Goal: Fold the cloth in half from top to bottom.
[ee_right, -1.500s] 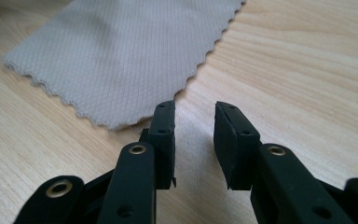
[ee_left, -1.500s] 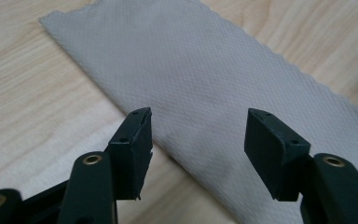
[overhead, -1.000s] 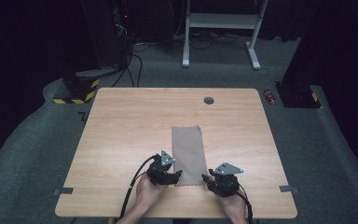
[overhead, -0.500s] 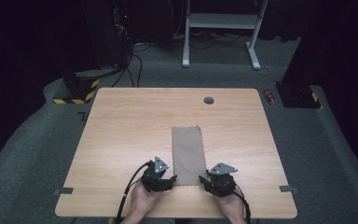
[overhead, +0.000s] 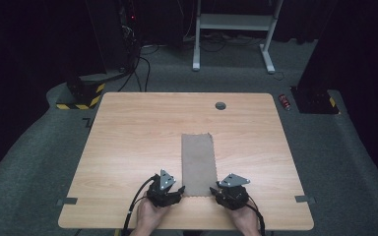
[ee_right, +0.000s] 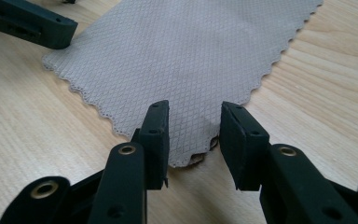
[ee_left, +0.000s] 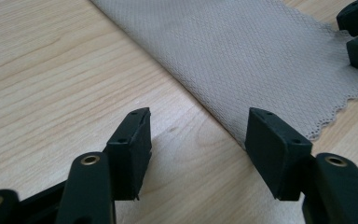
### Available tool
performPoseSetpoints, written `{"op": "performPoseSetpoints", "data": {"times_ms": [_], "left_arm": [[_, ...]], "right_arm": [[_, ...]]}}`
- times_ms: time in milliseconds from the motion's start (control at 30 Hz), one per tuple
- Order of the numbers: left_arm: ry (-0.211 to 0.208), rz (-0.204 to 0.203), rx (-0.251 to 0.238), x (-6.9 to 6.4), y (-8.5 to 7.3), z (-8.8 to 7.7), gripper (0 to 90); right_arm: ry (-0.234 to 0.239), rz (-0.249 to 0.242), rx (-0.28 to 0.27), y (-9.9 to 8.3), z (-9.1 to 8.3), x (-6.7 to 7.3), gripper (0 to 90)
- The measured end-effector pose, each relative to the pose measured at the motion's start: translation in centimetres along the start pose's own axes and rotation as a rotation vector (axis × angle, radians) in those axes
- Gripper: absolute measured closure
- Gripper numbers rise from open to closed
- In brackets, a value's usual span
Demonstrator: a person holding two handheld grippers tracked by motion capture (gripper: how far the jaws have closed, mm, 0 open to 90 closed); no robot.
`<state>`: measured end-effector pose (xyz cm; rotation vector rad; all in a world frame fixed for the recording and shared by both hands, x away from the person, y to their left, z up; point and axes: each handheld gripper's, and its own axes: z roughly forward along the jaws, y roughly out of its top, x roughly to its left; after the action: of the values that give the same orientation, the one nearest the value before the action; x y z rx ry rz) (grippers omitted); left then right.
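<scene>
Lay flat on the wooden tabletop (overhead: 128,137): a grey cloth (overhead: 197,162), a long strip running away from the person, near end close to the front edge, scalloped along that end. Sat right of centre, short of the round hole (overhead: 220,105) at the far side.

Left gripper (overhead: 173,189) stood just beside the cloth's near left corner, held in the left hand (overhead: 150,216). Had just been closing a little, yet remained released: in the left gripper view, gripper (ee_left: 198,135) spread wide over bare wood, nothing between the jaws, cloth (ee_left: 256,56) edge running just inside the right-hand jaw. Could not tell whether that jaw touched the fabric.

Right gripper (overhead: 217,188) sat at the near right corner, held in the right hand (overhead: 243,221). Had just been closing as well. In the right gripper view, gripper (ee_right: 193,135) straddled the cloth (ee_right: 182,51) corner, fabric lifted slightly and curled between the jaws, a gap visible on both sides, pads not pressing. Released, then, with the corner inside.

Other gripper (ee_right: 28,23) seen at the far corner, top left.
</scene>
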<state>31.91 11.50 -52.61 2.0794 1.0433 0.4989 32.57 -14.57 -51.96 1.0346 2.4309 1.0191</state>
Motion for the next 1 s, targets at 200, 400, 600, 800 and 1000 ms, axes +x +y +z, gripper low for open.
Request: {"op": "performPoseSetpoints", "data": {"times_ms": [200,400,600,800,1000], "left_arm": [[0.000,-0.004,-0.004,0.4,-0.7,-0.7,43.6],[-0.003,-0.009,-0.005,0.8,-1.2,-1.3,43.7],[0.003,-0.015,-0.005,1.0,-1.6,-1.8,43.4],[-0.007,-0.018,-0.003,1.2,-1.6,-1.8,42.9],[-0.016,-0.030,-0.003,1.4,-1.6,-1.8,41.3]], "right_arm": [[0.017,-0.021,0.003,0.1,0.1,0.9,63.9],[0.027,-0.033,-0.006,0.1,0.1,1.9,64.0],[0.038,-0.039,-0.011,0.0,0.2,2.4,62.6],[0.042,-0.034,-0.036,-0.2,0.4,2.3,58.8],[0.075,0.013,-0.022,0.1,0.3,1.8,56.9]]}}
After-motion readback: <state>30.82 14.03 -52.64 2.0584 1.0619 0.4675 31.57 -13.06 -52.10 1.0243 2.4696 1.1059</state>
